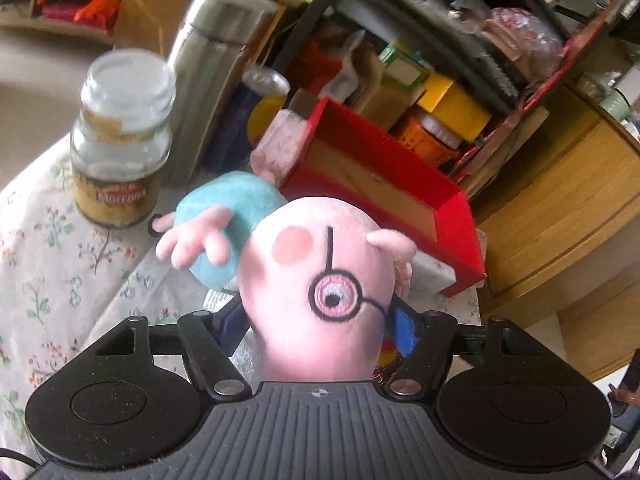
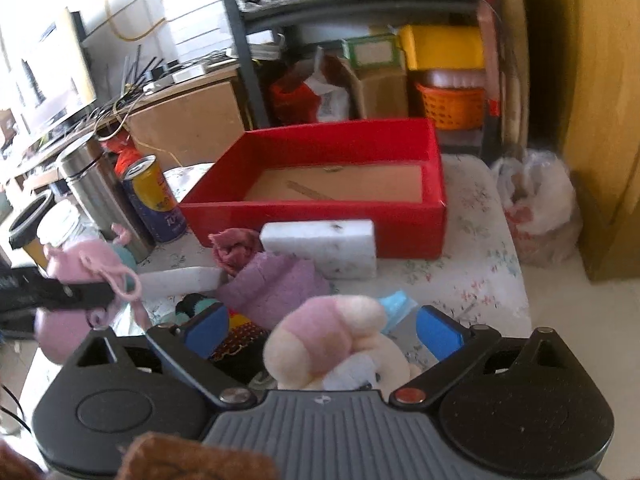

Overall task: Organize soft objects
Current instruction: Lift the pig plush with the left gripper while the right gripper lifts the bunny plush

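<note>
The counter [image 2: 480,216] wears a white cloth with little flowers. On it sits a big red box [image 2: 320,184] with a brown floor and nothing inside. Just in front of the box lies a white foam block [image 2: 320,244]. Beside that block is a fuzzy purple toy [image 2: 272,284] with a dark pink lump on top.

The left gripper [image 1: 316,320] holds a pink pig toy [image 1: 320,280] by its head. The pig has round black glasses, a rosy cheek, a small pink ear and a blue body with a pink arm sticking out. It hangs above the cloth, near the red box and a glass jar [image 1: 116,136] with a yellow label.

The right gripper [image 2: 320,332] stands wide. A cream and pink soft toy [image 2: 332,340] sits between its blue pads [image 2: 436,336], but they do not press on it.
</note>
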